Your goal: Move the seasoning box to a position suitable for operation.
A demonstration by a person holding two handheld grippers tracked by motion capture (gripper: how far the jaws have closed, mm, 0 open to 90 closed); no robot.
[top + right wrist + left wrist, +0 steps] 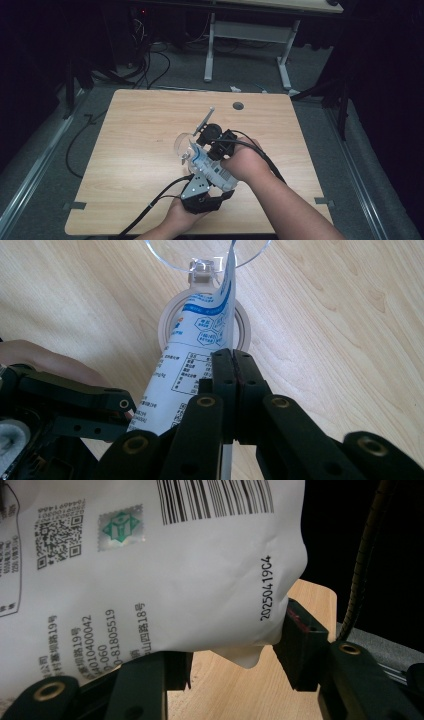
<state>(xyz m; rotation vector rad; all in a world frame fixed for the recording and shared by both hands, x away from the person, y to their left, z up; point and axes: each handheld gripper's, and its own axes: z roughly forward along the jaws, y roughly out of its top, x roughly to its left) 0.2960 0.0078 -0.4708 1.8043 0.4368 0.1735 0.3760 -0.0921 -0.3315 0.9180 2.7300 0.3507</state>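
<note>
While the left tool (212,187) clamps the white pouch (210,167), the right tool (233,365) pinches its edge. Pouch tip sits over a clear jar (172,322) on the table (135,145).

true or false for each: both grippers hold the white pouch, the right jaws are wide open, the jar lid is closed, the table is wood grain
1. Both grippers hold the white pouch. True: the left gripper holds its body, the right gripper pinches its edge.
2. The right jaws are wide open. False: they are shut on the pouch's edge.
3. The lid of the jar is closed. False: the clear lid is flipped open.
4. The table is wood grain. True.
</note>
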